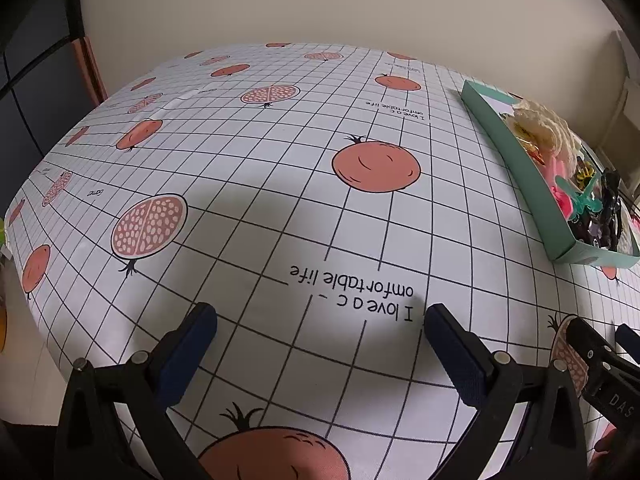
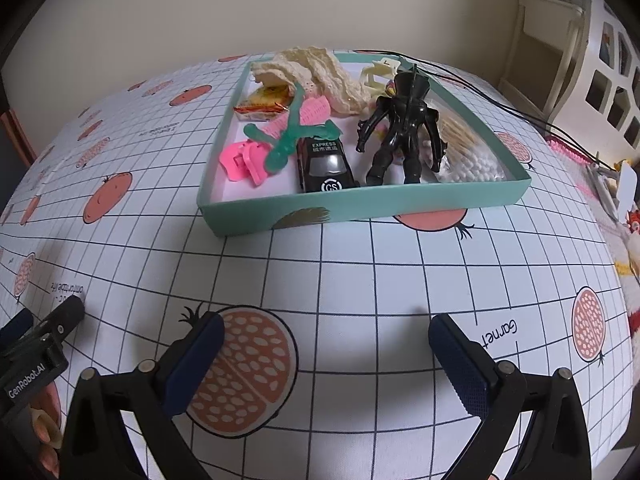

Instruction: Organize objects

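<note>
A shallow teal box (image 2: pixel 360 206) stands on the table ahead of my right gripper (image 2: pixel 326 340). Inside it lie a black toy car (image 2: pixel 326 166), a black figure (image 2: pixel 400 128), a green plastic piece (image 2: pixel 296 136), pink clips (image 2: pixel 244 160), a cream knitted cloth (image 2: pixel 320 72), a snack packet (image 2: pixel 264 106) and cotton swabs (image 2: pixel 472 156). My right gripper is open and holds nothing, well short of the box. My left gripper (image 1: pixel 320 328) is open over bare tablecloth; the teal box (image 1: pixel 516 156) sits far to its right.
The tablecloth (image 1: pixel 256 152) has a grid and pomegranate print. The other gripper (image 2: pixel 36 344) shows at the left edge of the right wrist view. A black cord (image 2: pixel 504 104) runs past the box. White furniture (image 2: pixel 552 40) and pink items (image 2: pixel 580 164) stand at the right.
</note>
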`<action>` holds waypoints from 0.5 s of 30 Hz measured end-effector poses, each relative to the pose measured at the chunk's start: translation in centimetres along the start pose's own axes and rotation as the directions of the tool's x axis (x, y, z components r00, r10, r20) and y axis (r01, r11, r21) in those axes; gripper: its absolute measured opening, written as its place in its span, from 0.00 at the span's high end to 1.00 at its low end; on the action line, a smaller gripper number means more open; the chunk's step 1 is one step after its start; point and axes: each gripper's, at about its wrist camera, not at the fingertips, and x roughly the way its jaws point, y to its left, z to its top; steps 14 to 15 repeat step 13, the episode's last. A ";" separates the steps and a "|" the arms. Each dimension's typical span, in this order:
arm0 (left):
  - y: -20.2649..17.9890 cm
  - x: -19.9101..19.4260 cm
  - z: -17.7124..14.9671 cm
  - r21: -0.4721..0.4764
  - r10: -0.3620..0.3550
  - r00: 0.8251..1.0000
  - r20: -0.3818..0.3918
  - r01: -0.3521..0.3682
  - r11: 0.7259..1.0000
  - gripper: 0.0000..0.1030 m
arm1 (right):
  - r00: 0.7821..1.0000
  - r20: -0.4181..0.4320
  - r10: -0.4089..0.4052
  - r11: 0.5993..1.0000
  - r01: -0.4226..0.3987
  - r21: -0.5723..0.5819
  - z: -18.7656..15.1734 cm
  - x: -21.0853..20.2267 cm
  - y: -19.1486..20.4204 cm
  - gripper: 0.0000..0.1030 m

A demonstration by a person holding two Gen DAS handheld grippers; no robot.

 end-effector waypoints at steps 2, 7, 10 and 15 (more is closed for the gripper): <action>0.0 0.0 0.0 0.000 0.000 1.000 0.000 0.000 1.000 0.00 | 1.000 0.001 -0.001 1.000 0.001 0.001 0.0 0.0 0.1 0.00; 0.0 0.0 0.0 0.001 0.000 1.000 0.000 0.000 1.000 0.00 | 1.000 0.001 -0.001 1.000 0.001 0.001 -0.1 -0.1 0.1 0.00; 0.0 0.0 0.0 0.001 -0.001 1.000 -0.001 0.001 1.000 0.00 | 1.000 0.001 -0.001 1.000 0.001 0.000 -0.1 -0.2 0.1 0.00; -0.1 0.0 0.0 0.000 0.000 1.000 0.000 0.000 1.000 0.00 | 1.000 0.002 -0.001 1.000 0.001 0.000 -0.1 -0.2 0.1 0.00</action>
